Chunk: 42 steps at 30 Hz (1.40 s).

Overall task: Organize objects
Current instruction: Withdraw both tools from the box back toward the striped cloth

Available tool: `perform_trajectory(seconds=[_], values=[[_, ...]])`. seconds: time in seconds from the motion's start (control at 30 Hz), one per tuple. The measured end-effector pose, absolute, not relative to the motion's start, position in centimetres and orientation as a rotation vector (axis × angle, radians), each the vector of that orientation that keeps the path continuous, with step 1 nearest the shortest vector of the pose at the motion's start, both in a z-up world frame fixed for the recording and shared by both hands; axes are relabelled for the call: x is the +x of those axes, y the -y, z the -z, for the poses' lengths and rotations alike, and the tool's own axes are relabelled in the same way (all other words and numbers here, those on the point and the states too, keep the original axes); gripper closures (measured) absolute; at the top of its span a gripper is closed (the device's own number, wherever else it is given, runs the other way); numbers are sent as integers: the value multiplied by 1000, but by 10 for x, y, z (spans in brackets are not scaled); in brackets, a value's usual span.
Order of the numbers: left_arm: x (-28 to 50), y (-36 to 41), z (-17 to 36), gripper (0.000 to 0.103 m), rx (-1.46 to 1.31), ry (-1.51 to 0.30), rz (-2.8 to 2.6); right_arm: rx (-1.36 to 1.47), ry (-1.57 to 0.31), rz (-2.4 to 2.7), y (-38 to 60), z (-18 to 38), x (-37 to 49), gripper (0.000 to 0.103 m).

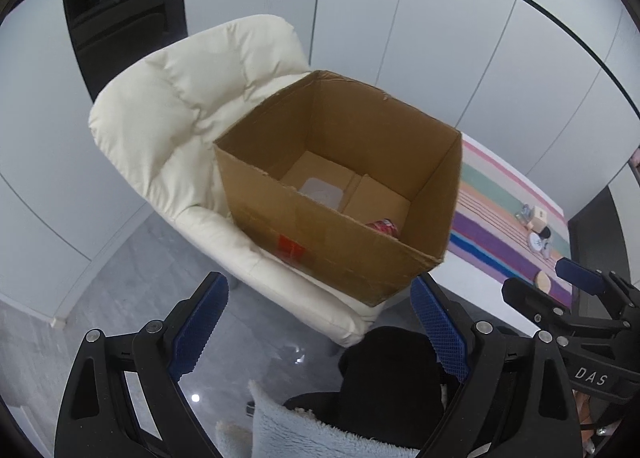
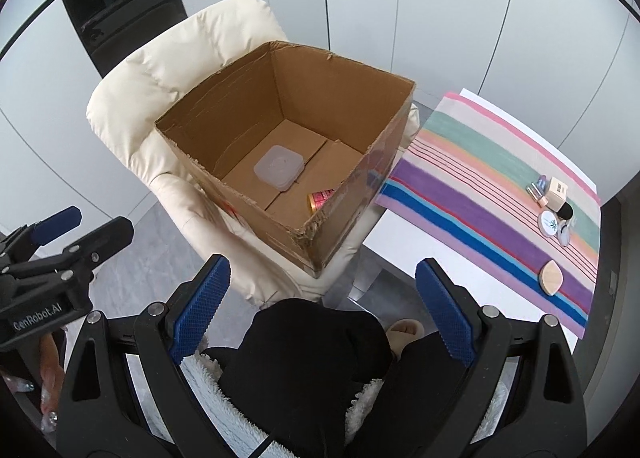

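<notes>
Left wrist view: nearest the lens, the left gripper (image 1: 320, 322) has its blue-padded jaws spread wide with nothing between them; it hangs above the person's black-clad knee (image 1: 384, 374) and points down toward the cardboard box (image 1: 352, 254). The box sits open on the seat of a cream padded chair (image 1: 168, 106). Inside on the box floor lie a translucent lidded container (image 1: 322, 191) and a red tin (image 1: 382, 227), the tin partly hidden by the near wall. Right wrist view: the right gripper (image 2: 322, 290) is likewise wide open and holds nothing, angled down over the knee toward the box's near corner. The left gripper shows at the left edge, level with it. Beside the chair, a white table (image 2: 416, 270) carries a striped cloth (image 2: 472, 182) with a small cluster of cosmetics (image 2: 554, 202) and a wooden leaf-shaped piece (image 2: 551, 278) lying apart from them.
</notes>
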<state>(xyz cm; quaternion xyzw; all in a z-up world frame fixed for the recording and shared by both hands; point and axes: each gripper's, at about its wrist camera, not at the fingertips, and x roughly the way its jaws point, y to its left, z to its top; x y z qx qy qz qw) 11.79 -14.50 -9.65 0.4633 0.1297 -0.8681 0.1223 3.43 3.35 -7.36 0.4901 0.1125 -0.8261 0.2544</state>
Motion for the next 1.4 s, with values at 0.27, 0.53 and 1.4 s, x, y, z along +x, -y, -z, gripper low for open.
perform_trajectory(seconds=[0.27,0.53,1.4], values=[[107,128,96,9,1325,-273,2583,1326,-254,2297,-51,65,32,7],[90,105,95,9,1340,-245,2650,1348,-189,2379,-89,58,24,7],[5,-74,110,10,1661,-44,2901,1545,169,2730,-308,67,18,7]])
